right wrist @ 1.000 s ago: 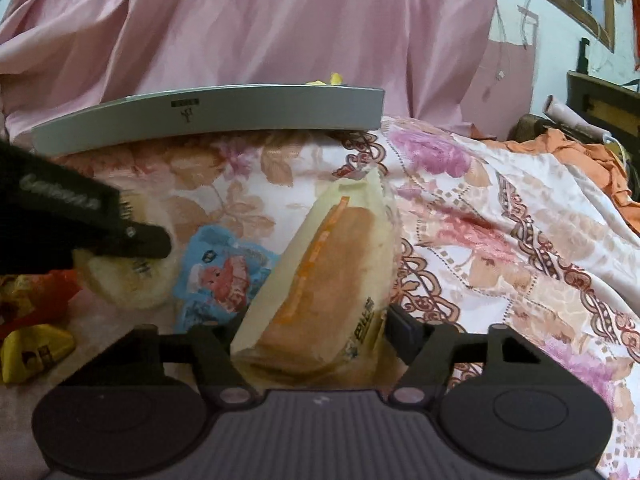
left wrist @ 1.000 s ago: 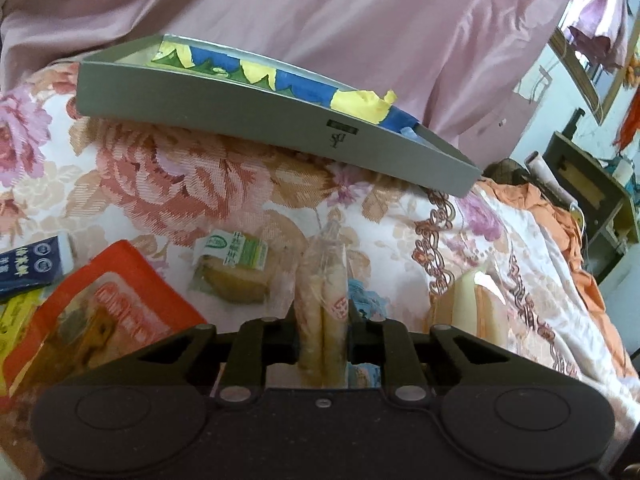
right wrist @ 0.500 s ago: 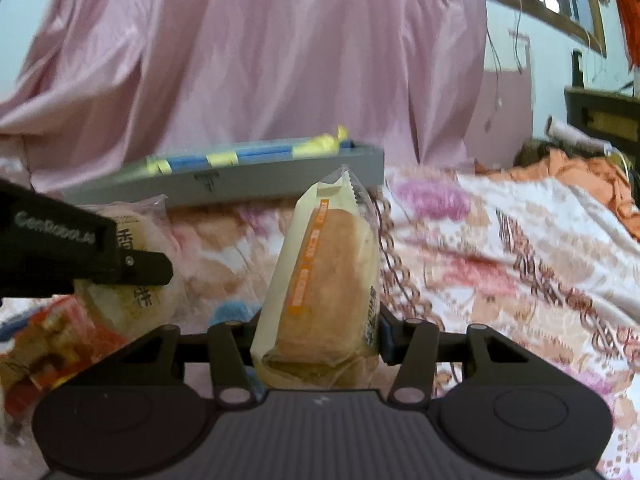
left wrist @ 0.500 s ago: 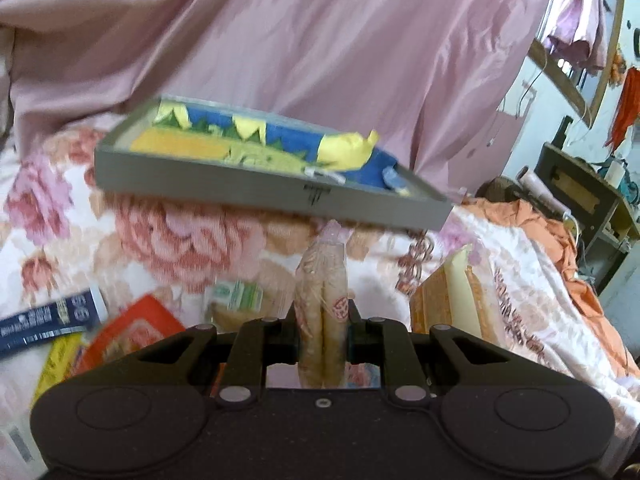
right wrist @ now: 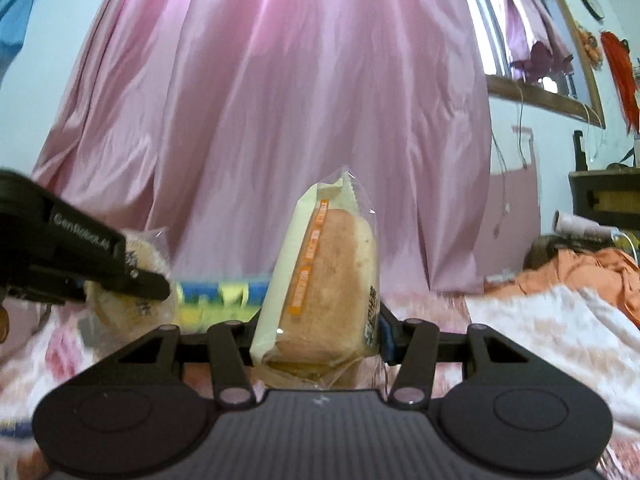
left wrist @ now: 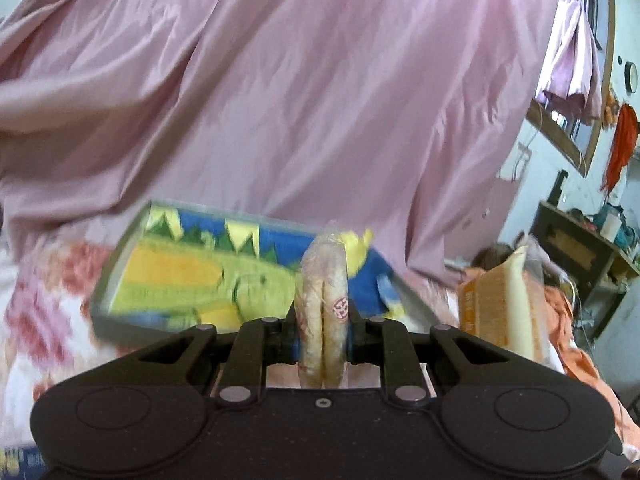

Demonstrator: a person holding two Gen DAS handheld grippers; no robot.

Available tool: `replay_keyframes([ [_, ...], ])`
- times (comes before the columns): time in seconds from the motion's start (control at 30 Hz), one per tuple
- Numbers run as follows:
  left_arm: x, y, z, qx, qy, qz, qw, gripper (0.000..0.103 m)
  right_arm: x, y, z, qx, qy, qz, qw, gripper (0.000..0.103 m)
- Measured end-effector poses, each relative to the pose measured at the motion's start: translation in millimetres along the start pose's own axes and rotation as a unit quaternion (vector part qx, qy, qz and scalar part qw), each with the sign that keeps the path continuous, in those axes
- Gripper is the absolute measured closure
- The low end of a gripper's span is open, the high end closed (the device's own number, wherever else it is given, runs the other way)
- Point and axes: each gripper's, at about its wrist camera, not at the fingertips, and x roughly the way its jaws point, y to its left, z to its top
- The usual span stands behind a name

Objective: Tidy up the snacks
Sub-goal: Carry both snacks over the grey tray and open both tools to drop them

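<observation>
My left gripper (left wrist: 323, 330) is shut on a clear-wrapped round pastry pack (left wrist: 324, 304), held edge-on above the bed. Behind it lies a grey tray (left wrist: 120, 248) lined with a blue, yellow and green picture. My right gripper (right wrist: 318, 336) is shut on a wrapped bread bun (right wrist: 328, 280) with an orange stripe, held upright. The bun also shows at the right of the left wrist view (left wrist: 500, 304). The left gripper (right wrist: 152, 280) with its pastry (right wrist: 132, 304) shows at the left of the right wrist view, in front of the tray (right wrist: 220, 294).
A floral bedspread (right wrist: 560, 332) covers the bed. A pink curtain (right wrist: 280, 120) hangs behind the tray. An orange cloth (right wrist: 580, 268) and a dark cabinet (left wrist: 576, 248) are at the right. A blue packet edge (left wrist: 20, 460) lies at the bottom left.
Both grippers have risen with their snacks and moved toward the tray. The loose snacks on the bedspread have dropped out of view.
</observation>
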Motion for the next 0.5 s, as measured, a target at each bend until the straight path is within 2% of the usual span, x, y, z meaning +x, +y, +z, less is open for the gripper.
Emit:
replay_keyframes([
  [0.23,50,0,35,0.042,-0.027,-0.002,0.9988,0.082,43,-26,17,0.049,-0.035,0.015,0.998,0.048],
  [0.4,86,13,37,0.033,-0.018,-0.008,0.9993,0.082,78,-32,15,0.061,-0.041,0.03,0.997,0.048],
  [0.5,103,23,35,0.018,-0.003,-0.011,0.9998,0.082,98,-30,8,0.053,-0.03,0.041,0.997,0.048],
])
